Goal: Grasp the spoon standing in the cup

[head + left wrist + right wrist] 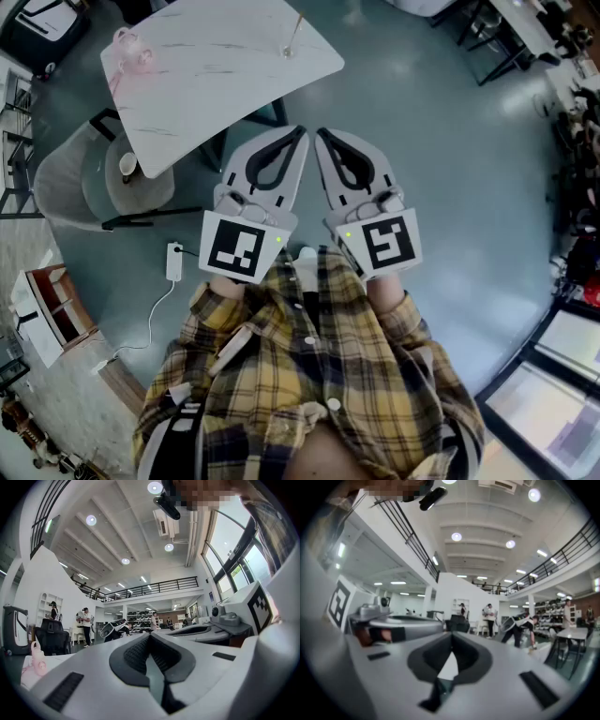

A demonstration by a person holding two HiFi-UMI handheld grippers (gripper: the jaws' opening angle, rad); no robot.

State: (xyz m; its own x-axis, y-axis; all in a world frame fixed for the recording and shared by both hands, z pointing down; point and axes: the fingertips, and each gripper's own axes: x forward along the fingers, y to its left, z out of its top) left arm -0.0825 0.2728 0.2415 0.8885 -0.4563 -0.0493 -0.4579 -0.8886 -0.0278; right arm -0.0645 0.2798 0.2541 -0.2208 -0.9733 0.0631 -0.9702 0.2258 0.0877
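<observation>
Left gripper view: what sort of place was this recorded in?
Likely a large open workshop or lab hall: a high ceiling with round lights, a railed mezzanine, and shelves at the back.

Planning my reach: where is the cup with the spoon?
In the head view, the cup stands near the white table's right end, opposite the pink object.

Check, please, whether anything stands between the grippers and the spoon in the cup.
Nothing visible does. The spoon stands in the cup near the edge of the table; between it and the shut, empty left gripper and right gripper lie only bare table and floor. The pink item sits far left.
</observation>
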